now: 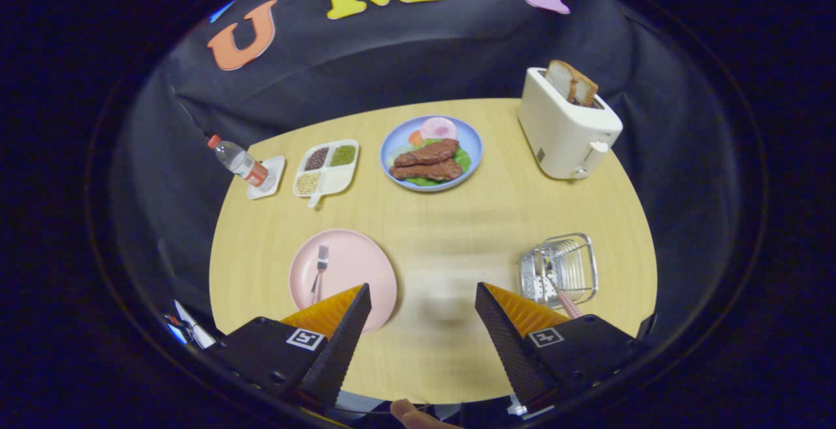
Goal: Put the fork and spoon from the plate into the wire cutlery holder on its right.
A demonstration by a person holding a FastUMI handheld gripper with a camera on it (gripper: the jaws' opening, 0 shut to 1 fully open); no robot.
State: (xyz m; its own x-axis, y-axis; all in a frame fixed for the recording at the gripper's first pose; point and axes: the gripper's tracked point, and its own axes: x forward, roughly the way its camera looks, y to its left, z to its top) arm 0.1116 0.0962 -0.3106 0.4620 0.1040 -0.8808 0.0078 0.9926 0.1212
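Pink plate [356, 272] holds the fork [319, 271]; hand-held gripper [423, 298] wide and empty.
From the fingers, the fork lies at about ten o'clock, just ahead of the left finger, tines away; the wire cutlery holder [560, 269] at two o'clock already carries a pink-handled utensil [563, 296], likely the spoon. Swing left over the bench [444, 220], straddle the handle crosswise, pinch low, then lift level.

Gripper [423, 295]: our fingers stand wide apart over bare table [444, 233].
12 o'clock: open wood up to the blue food plate [471, 143].
10 o'clock: pink plate [356, 266], fork [319, 272] lying flat.
2 o'clock: wire cutlery holder [560, 269], pink handle leaning out; toaster [567, 130] beyond.
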